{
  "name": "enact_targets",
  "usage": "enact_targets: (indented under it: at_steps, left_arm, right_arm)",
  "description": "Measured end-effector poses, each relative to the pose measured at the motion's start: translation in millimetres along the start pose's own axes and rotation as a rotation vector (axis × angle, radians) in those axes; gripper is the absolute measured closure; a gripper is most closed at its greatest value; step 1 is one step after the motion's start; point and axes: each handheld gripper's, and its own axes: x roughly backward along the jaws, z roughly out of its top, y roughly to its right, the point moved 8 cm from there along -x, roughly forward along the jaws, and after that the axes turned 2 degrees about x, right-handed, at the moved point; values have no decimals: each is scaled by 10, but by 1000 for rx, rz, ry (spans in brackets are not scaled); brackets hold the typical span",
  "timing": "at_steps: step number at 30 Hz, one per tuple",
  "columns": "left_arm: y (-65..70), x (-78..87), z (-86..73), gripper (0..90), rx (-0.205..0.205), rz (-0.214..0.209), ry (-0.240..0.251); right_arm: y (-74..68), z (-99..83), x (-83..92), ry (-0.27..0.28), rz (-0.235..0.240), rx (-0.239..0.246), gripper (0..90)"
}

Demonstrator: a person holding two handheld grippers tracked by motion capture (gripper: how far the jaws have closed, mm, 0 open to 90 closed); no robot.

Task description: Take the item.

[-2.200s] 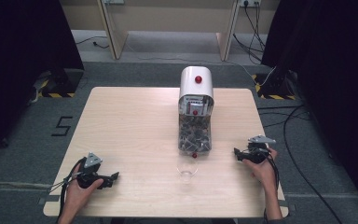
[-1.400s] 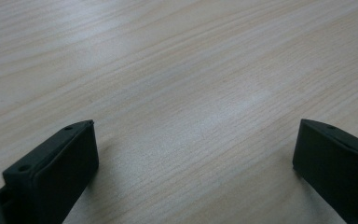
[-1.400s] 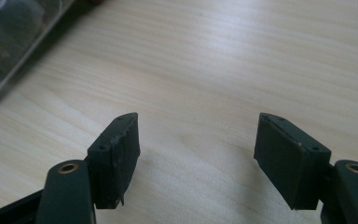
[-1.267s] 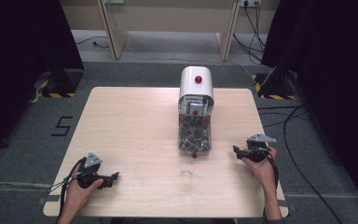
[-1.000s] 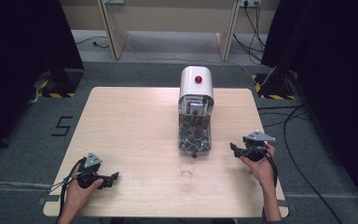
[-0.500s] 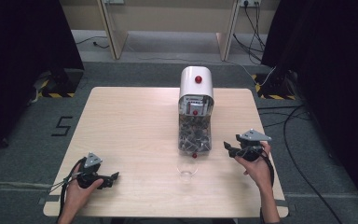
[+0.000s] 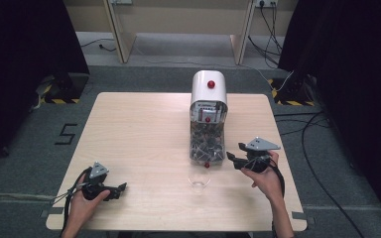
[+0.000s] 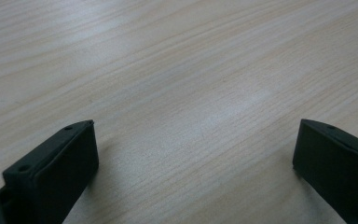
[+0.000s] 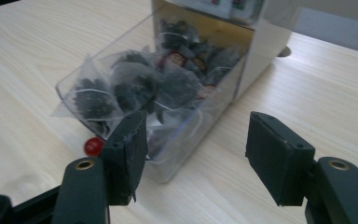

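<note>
While the left gripper (image 7: 113, 190) rests on the near-left part of the table (image 7: 139, 134) exactly where the earlier high views show it, the right gripper (image 7: 232, 158) has shifted. Compared with the earlier frames, it has moved away from the near-right edge, inward toward the tea-bag dispenser (image 7: 208, 119), and now sits just beside the right side of the dispenser's clear bin (image 7: 206, 144). It also appears slightly raised off the tabletop.

Right gripper: the jaws stand apart with nothing between them. They have narrowed only slightly over the last second. In the right gripper view, the two black fingers (image 9: 129, 154) frame the near corner of the clear bin (image 9: 168, 107), but the pads do not touch it. The bin is packed with pyramid tea bags (image 9: 93, 100) holding dark leaf. A small red knob (image 9: 92, 146) shows at the bin's low front edge.

Left gripper: the jaws are wide apart and empty. The left gripper view shows bare wood grain between the two fingers (image 8: 56, 172).

Dispenser: it stands upright slightly right of the table centre, white housing at the far end with a red button (image 7: 211, 84) on top, clear bin pointing toward the person. It has not moved between frames.

A clear glass cup (image 7: 199, 181) stands on the table just in front of the bin, apart from both grippers, position unchanged.
</note>
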Motion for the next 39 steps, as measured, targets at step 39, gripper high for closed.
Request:
enact_targets:
  at_steps: [39]
  left_arm:
    - [-1,1,-1,0,-1,0,-1]
  right_arm:
    - [-569,233,-452,25,218,92,513]
